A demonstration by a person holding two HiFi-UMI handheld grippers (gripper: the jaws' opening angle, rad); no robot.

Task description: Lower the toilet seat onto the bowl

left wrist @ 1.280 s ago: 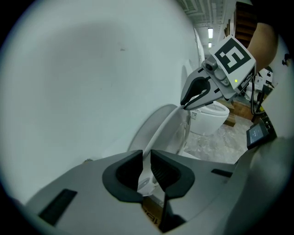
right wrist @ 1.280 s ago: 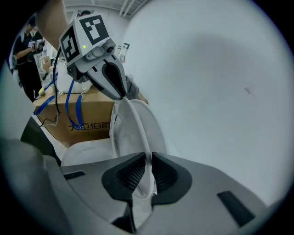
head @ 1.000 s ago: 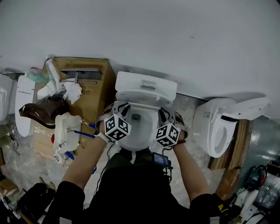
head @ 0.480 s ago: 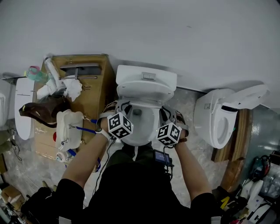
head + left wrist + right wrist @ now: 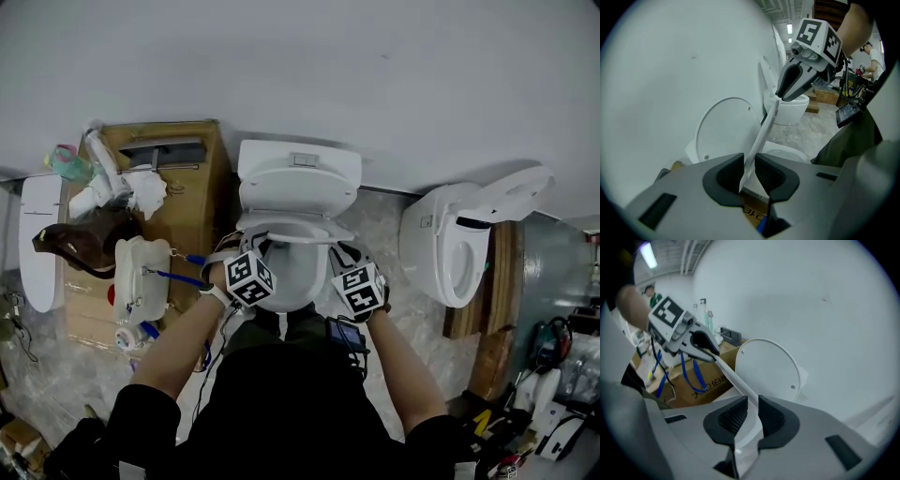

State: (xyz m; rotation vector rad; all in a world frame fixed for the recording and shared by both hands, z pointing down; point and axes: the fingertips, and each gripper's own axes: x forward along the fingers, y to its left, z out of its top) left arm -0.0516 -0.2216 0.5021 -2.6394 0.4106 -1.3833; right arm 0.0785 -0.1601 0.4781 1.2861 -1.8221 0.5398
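Note:
The white toilet (image 5: 298, 173) stands against the wall, its round lid (image 5: 724, 131) upright behind the bowl. The thin white seat (image 5: 295, 232) hangs tilted above the bowl, between the lid and the rim. My left gripper (image 5: 253, 247) is shut on the seat's left edge (image 5: 759, 136). My right gripper (image 5: 339, 253) is shut on its right edge (image 5: 736, 380). In the left gripper view the seat edge runs from between my jaws (image 5: 749, 171) across to the right gripper (image 5: 780, 96). In the right gripper view it runs from my jaws (image 5: 753, 413) to the left gripper (image 5: 708, 353).
A cardboard box (image 5: 192, 202) with clutter on it stands close on the toilet's left, and a white plastic tank part (image 5: 141, 277) lies in front of it. A second toilet (image 5: 450, 253) with its lid up stands to the right. The wall (image 5: 309, 66) is right behind.
Both grippers keep their hold on the seat and have drawn slightly closer together and toward my body. The seat's edge now shows as a line across the bowl.

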